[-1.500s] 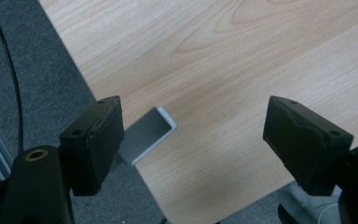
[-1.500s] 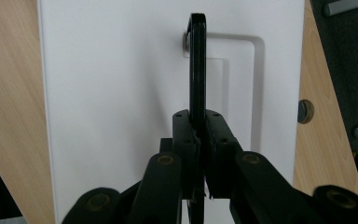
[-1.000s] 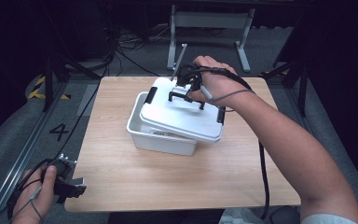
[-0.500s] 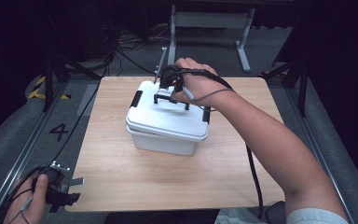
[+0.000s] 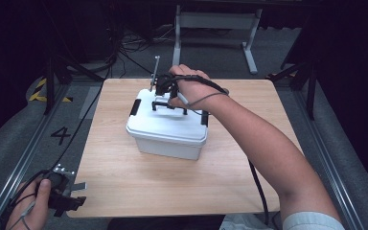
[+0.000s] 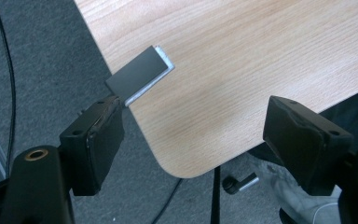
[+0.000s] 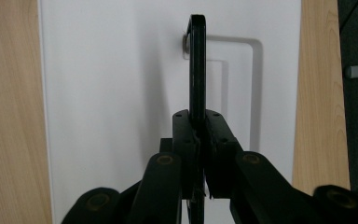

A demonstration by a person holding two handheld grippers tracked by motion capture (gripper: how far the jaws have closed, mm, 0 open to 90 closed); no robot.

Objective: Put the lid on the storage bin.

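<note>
Squarely on the pale wooden table (image 5: 124, 182), toward its far middle, sits a white plastic box (image 5: 165, 143); its walls are smooth and slightly tapered, and its rounded-cornered lid (image 5: 163, 125) overhangs them all round; a black latch (image 5: 135, 107) clips the lid's left end, and another shows at the right end. The table top is a light, fine-grained wood laminate with rounded corners; grey carpet and loose black cables lie on the floor around it.

From the right, a bare forearm reaches over the box, and the right gripper (image 5: 164, 94) comes down on the lid's black handle (image 5: 163, 103), a thin bar that stands upright on its hinges; in the right gripper view the two matte black jaws press together on the handle (image 7: 196, 70) edge-on, with the glossy white lid (image 7: 116, 93) and its shallow rectangular recess beneath; the right gripper (image 7: 198, 135) is clamped tight on that bar.

Down at the near left corner of the table, off its edge, the left gripper (image 5: 69, 199) rests in a hand (image 5: 28, 211); in the left gripper view its blocky, rubbery black jaws stand wide apart with nothing between them; the left gripper (image 6: 191, 140) looks over the table's rounded corner (image 6: 186, 168), where a small flat grey metal tab (image 6: 140, 74) juts past the edge.
</note>
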